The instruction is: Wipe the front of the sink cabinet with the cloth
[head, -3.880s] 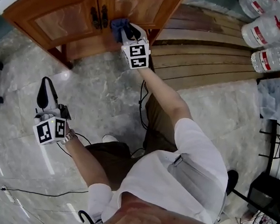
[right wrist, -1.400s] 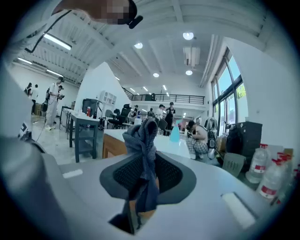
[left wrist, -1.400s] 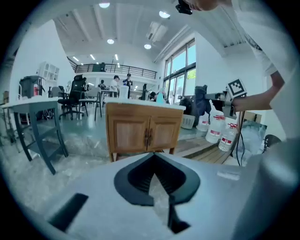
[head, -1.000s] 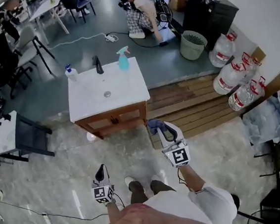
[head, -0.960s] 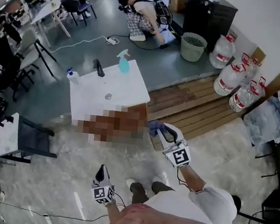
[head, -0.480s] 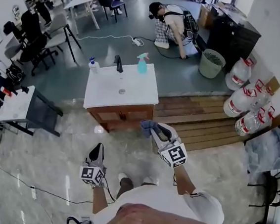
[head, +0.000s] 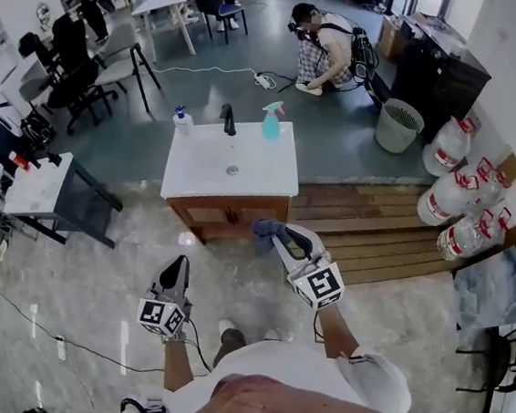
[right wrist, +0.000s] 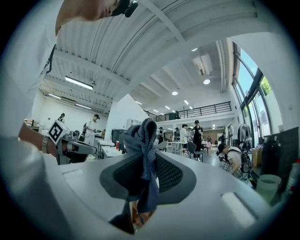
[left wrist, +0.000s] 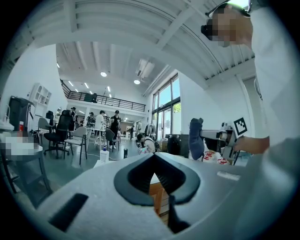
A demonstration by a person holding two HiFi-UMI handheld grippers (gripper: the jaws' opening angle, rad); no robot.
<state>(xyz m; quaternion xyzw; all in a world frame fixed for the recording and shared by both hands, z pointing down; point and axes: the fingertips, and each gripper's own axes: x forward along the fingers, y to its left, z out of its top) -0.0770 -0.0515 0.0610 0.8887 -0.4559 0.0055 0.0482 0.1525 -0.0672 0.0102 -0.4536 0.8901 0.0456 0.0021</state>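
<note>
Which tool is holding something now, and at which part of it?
The right tool grips the blue cloth around its middle; the left tool holds nothing.

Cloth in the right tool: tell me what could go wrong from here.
The cloth is pinched in a bunch by the right tool, a loose tail hanging below; it might slip out when pressed on the sink cabinet. A cable on the floor could trip the person.
</note>
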